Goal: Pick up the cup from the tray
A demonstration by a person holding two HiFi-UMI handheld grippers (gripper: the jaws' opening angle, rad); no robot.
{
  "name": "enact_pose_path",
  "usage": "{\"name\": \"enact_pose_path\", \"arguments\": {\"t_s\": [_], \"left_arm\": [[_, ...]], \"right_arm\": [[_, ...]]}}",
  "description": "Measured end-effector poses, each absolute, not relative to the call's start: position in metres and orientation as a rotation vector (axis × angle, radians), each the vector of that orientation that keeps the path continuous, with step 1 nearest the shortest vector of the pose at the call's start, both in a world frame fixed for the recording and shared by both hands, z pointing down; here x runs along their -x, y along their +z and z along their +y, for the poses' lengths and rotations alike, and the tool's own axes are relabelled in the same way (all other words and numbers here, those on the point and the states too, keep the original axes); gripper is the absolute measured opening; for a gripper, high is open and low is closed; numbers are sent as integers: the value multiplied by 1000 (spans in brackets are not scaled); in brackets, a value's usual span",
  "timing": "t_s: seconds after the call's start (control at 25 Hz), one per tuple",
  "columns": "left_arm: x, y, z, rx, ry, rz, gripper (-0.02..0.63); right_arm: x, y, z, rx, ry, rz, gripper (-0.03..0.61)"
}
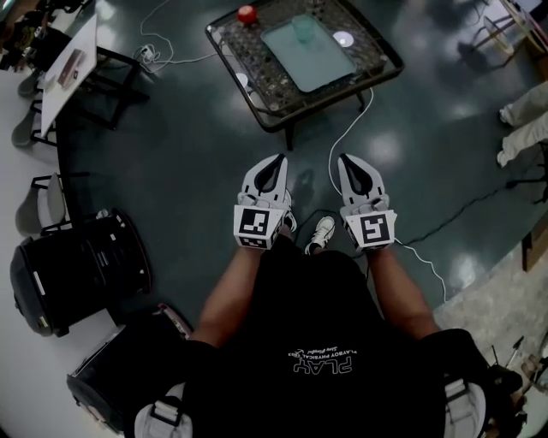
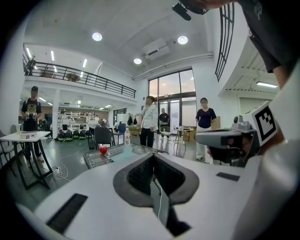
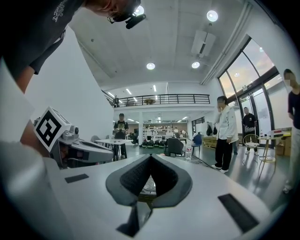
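Note:
A clear cup (image 1: 304, 30) stands at the far end of a pale green tray (image 1: 310, 62) on a low mesh-topped table (image 1: 257, 81), ahead of me in the head view. My left gripper (image 1: 279, 160) and right gripper (image 1: 345, 160) are held side by side over the dark floor, well short of the table, both pointing at it. Each is shut with nothing between its jaws. From the left gripper (image 2: 153, 158) view the table (image 2: 96, 159) with its tray (image 2: 125, 151) lies ahead and to the left. Seen from the right gripper (image 3: 150, 158), its pads meet at the tip.
A red ball (image 1: 247, 14) and two small white discs (image 1: 342, 38) also lie on the table. A white cable (image 1: 342, 141) runs across the floor under it. Black cases (image 1: 77, 269) and chairs (image 1: 47, 201) stand at the left. Several people (image 2: 150, 119) stand beyond the table.

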State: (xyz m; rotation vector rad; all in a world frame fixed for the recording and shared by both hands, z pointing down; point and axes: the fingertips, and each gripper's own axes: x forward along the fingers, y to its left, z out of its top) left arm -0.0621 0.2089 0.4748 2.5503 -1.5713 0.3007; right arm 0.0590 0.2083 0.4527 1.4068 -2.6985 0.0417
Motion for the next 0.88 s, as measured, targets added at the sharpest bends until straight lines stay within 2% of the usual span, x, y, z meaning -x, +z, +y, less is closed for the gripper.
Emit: {"name": "enact_pose_path", "arguments": {"t_s": [0.88], "left_arm": [[129, 484, 67, -2674, 265, -1358, 8]], "right_arm": [[9, 461, 84, -1558, 55, -2564, 9]]}}
